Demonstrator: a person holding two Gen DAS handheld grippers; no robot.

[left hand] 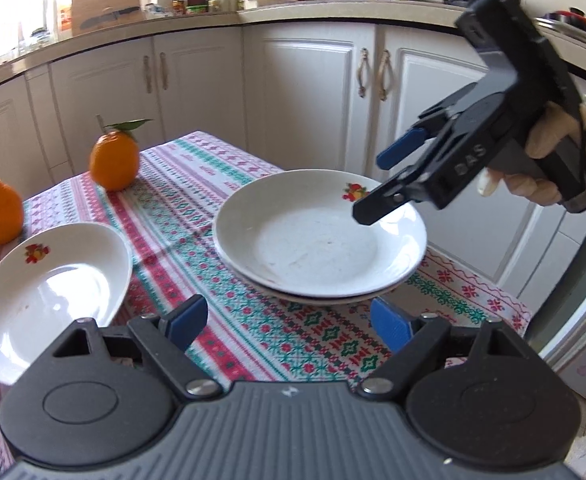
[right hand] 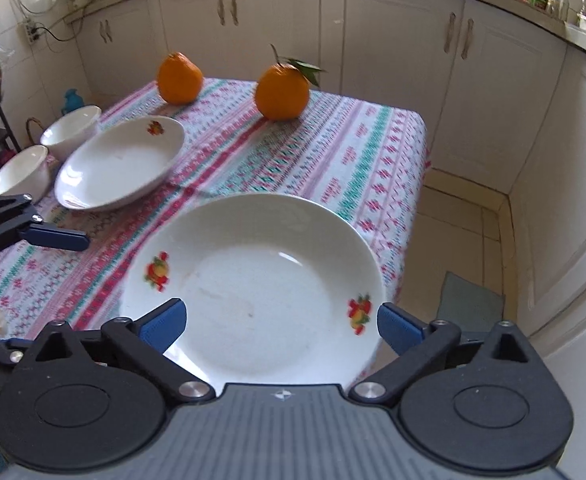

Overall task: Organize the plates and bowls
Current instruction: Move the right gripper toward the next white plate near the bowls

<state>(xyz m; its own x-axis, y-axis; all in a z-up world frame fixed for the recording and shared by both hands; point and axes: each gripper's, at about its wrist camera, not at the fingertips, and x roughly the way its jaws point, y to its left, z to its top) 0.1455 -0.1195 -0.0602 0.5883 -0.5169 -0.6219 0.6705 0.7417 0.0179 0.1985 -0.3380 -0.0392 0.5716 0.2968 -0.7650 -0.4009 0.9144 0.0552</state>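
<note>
Stacked plates (left hand: 320, 236), lone plate (left hand: 49, 288), bowls (right hand: 71, 126)

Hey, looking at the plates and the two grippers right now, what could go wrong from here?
1. The stacked plates sit near the table's edge, with the rim seemingly overhanging in the right wrist view; a nudge from the open right gripper might tip them off.
2. The single plate lies close to two bowls, so lifting it carelessly may knock them.
3. The oranges could roll if bumped.
</note>
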